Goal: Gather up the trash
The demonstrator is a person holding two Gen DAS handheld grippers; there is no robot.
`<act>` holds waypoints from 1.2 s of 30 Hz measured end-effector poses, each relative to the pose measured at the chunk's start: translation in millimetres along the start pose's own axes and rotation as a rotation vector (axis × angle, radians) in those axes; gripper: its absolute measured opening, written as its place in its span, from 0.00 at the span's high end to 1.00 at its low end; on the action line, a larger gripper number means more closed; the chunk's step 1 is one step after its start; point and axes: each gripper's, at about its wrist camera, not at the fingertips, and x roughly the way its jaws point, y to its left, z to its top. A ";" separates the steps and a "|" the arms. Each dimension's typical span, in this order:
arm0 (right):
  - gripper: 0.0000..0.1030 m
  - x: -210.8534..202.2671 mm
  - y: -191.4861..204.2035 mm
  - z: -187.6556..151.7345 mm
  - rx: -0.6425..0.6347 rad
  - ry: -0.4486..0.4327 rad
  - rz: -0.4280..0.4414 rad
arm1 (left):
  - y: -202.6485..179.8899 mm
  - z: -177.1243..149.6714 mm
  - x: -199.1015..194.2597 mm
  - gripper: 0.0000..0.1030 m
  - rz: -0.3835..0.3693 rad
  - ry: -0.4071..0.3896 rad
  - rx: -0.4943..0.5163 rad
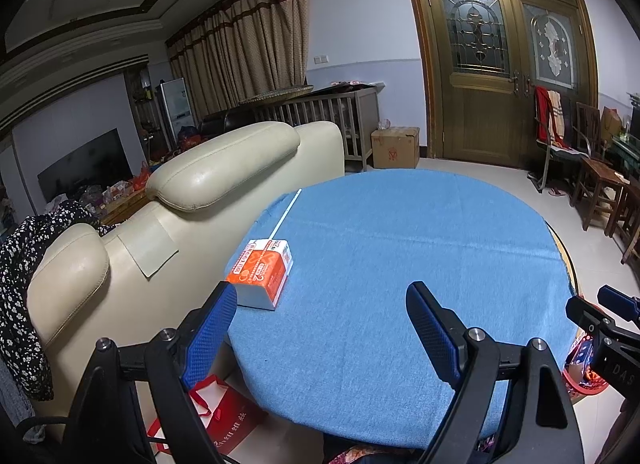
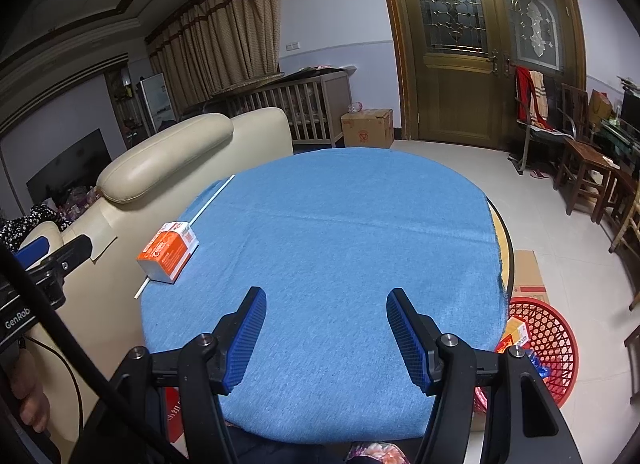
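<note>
Left tongs [image 1: 322, 334] spread wide and empty, aimed down over the near edge of the blue-clothed counter [image 1: 400, 248], with the orange-and-white carton [image 1: 262, 274] just ahead of the left pad, likely lined up for a grab. Right tongs [image 2: 326, 338] likewise parted, gripping nothing, hovering above bare cloth. White straw [image 2: 210, 199] lying under the carton near the counter's left edge. Red mesh basket [image 2: 548, 344] on the floor at the right, already holding some packaging, probably the drop spot.
</note>
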 end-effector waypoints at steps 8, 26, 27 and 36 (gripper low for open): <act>0.35 9.6 -9.0 2.1 0.030 0.012 -0.003 | -5.4 0.5 5.5 0.16 -0.004 0.012 0.011; 0.35 23.0 -18.8 0.9 0.049 0.036 -0.010 | -15.4 0.6 13.0 0.16 -0.013 0.033 0.031; 0.36 24.2 -19.5 0.7 0.051 0.038 -0.011 | -16.5 0.3 14.6 0.16 -0.013 0.035 0.032; 0.35 50.8 -36.1 -1.5 0.096 0.085 -0.023 | -26.3 -2.1 39.2 0.16 -0.024 0.082 0.045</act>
